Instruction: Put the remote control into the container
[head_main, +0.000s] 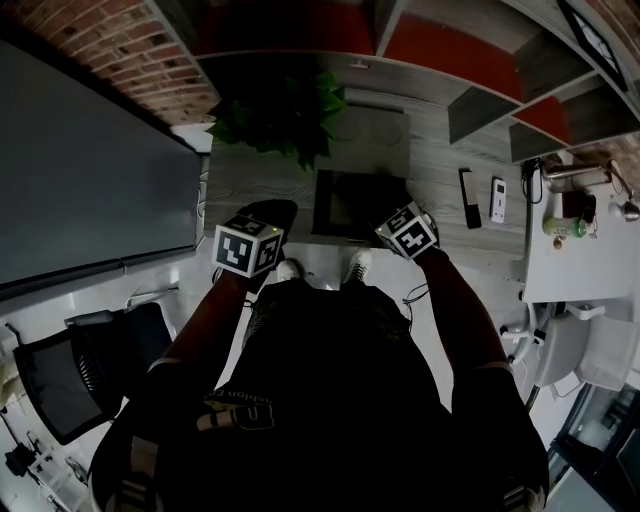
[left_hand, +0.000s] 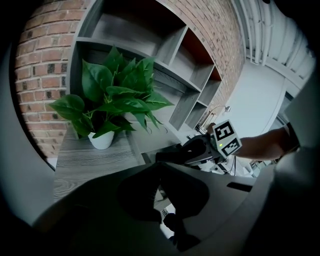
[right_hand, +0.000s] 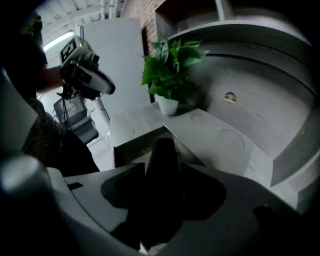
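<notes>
So right now neither of your grippers has anything in it. The left gripper hangs off the near left corner of the black container. In its own view the jaws are just dark shapes with a thin sliver of floor showing between them, so they look a bit apart with nothing in the gap. The right gripper sits at the container's near right corner. Its own view is pretty murky, mostly a dark wedge in the middle, but there's nothing clamped in there and the jaws read as spread wide. The container is open on top and sits on the grey wood-grain bench, just in front of the potted plant in its white pot. The stuff you care about is off to your right: a black remote control and a white remote control lie flat on the bench side by side, both pointing away from you. They're clear of the container and not touched by either gripper. The black one is the closer of the two to the container. Behind it all there's a grey shelf unit against a brick wall. Your shoes peek out below the bench edge between the two grippers, and an office chair is parked down at your left.
</notes>
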